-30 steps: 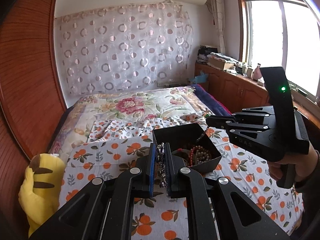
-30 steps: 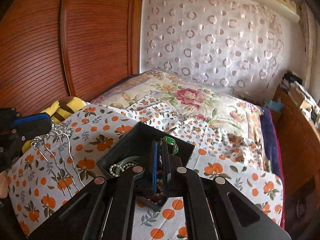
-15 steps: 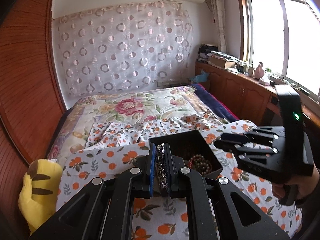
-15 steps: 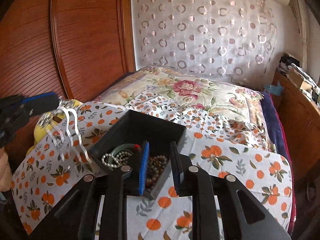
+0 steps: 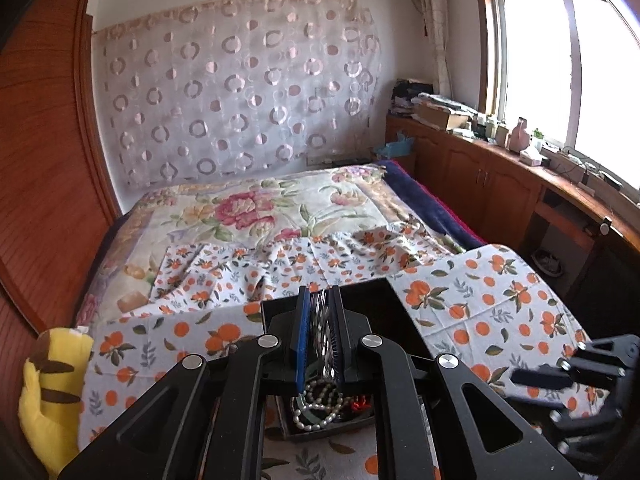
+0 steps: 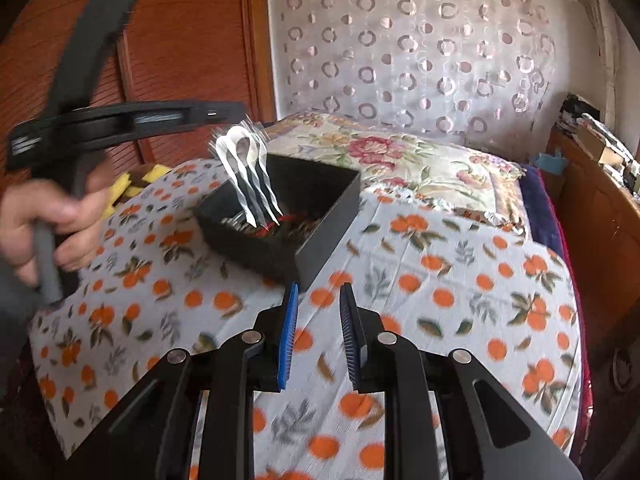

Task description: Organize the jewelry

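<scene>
Silver comb in L tool, over box rim

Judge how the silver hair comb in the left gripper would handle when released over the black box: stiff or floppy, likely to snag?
The hair comb looks stiff: its wavy prongs hang straight from the left gripper. It seems light, held by its top alone. Dropped into the black box, the prongs could probably snag the pearl strand.

left gripper: fingers pinched together on a silver hair comb, held level and reaching forward.
left hand: wrapped round the grip.
right gripper: fingers parted, holding nothing, low.
</scene>
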The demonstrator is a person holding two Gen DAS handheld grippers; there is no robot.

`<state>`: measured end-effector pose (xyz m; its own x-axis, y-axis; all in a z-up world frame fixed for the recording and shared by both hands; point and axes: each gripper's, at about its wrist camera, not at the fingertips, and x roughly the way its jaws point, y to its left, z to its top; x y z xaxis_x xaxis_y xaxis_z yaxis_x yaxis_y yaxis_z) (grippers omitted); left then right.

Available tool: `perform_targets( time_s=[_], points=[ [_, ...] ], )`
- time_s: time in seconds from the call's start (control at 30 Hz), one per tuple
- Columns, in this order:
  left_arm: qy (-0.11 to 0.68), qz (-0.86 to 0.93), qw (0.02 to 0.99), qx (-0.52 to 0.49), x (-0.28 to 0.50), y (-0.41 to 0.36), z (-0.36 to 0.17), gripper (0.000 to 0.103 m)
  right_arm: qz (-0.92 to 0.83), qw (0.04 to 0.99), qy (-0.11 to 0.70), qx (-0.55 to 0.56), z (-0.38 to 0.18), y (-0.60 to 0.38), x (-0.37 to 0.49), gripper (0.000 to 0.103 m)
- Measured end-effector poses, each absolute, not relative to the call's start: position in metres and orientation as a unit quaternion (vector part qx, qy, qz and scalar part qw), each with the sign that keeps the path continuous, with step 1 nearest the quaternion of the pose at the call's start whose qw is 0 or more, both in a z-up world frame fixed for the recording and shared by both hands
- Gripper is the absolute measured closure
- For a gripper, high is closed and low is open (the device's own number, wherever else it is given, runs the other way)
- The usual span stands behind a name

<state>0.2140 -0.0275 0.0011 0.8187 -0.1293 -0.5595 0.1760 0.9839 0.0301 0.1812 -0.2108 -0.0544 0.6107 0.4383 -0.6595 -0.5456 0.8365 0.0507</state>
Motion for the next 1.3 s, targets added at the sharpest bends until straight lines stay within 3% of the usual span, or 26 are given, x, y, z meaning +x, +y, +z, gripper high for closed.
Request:
perform_targets(
  time_s=[0.07, 0.2, 0.43, 0.57, 0.67, 0.73, 0.8, 0.97, 1.3],
  points=[
    [0.293, -0.084, 0.952, 0.038, 0.211, -0.029, -0.001, 0.078, 0.285, 0.889, 0.351, -0.077, -0.059, -0.212, 0.171, 0.079],
    [0.303, -0.098, 0.947, 0.042, 0.191, -0.029, -0.007, 0.075, 0.303, 0.877, 0.364, -0.082, -0.072, -0.208, 0.147, 0.074],
    [0.333, -0.129, 0.932, 0.051, 0.151, -0.030, -0.034, 0.069, 0.324, 0.856, 0.387, -0.112, -0.093, -0.196, 0.120, 0.074],
    [0.350, -0.147, 0.924, 0.052, 0.134, -0.032, -0.050, 0.056, 0.333, 0.843, 0.399, -0.137, -0.102, -0.185, 0.117, 0.074],
    [0.365, -0.161, 0.915, 0.059, 0.126, -0.035, -0.063, 0.052, 0.331, 0.839, 0.405, -0.151, -0.106, -0.179, 0.123, 0.074],
    [0.375, -0.161, 0.911, 0.061, 0.123, -0.035, -0.071, 0.051, 0.327, 0.837, 0.407, -0.164, -0.107, -0.177, 0.125, 0.074],
    [0.383, -0.162, 0.908, 0.058, 0.121, -0.035, -0.076, 0.050, 0.330, 0.836, 0.406, -0.167, -0.108, -0.177, 0.125, 0.086],
    [0.397, -0.176, 0.899, 0.058, 0.117, -0.041, -0.084, 0.045, 0.328, 0.841, 0.401, -0.157, -0.103, -0.189, 0.121, 0.086],
    [0.402, -0.211, 0.888, 0.075, 0.109, -0.081, -0.088, 0.045, 0.295, 0.868, 0.382, -0.119, -0.090, -0.224, 0.114, 0.086]
  ],
)
